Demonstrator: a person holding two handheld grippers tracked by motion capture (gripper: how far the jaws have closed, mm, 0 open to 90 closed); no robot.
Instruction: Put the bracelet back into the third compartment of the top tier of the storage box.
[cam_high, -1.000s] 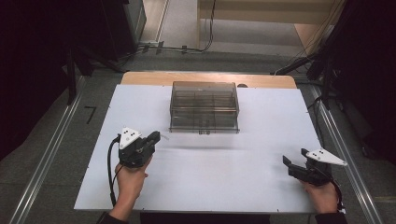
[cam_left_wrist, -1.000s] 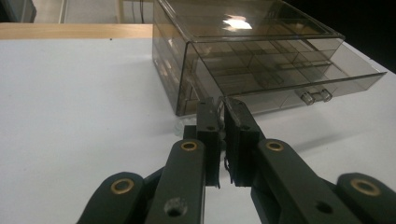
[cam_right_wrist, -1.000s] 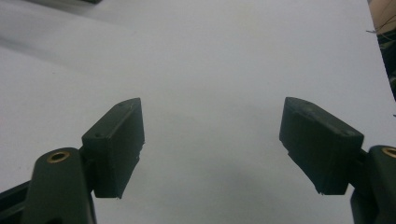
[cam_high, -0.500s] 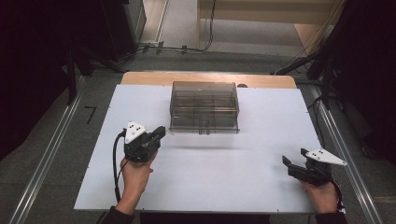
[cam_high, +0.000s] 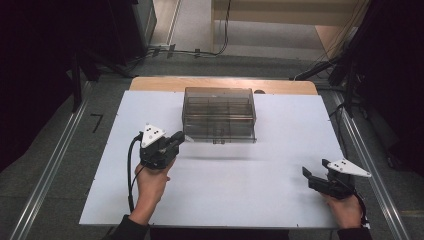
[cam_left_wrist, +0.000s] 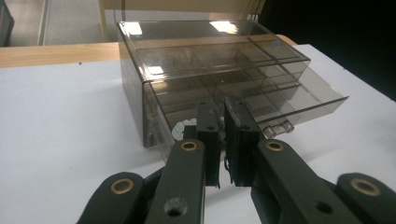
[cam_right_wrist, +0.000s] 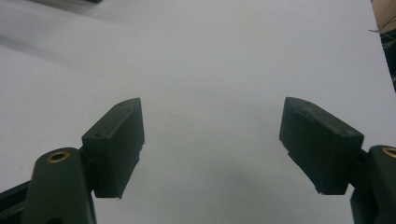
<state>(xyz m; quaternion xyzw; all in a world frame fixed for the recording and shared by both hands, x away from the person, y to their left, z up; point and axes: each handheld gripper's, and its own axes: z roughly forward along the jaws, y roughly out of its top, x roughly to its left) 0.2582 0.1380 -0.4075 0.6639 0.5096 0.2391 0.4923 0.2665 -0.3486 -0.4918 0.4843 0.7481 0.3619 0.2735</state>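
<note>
The left gripper (cam_left_wrist: 223, 140), pinched nearly closed and holding nothing, sits at the clear drawer box (cam_left_wrist: 210, 79) mid-frame and might shove it; the right gripper (cam_right_wrist: 212, 140) gapes empty.

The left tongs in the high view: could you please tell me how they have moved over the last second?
The left tongs have moved forward and rightward to the front left corner of the clear drawer box, their jaws nearly closed. The right tongs, open, and the box stayed put.
</note>
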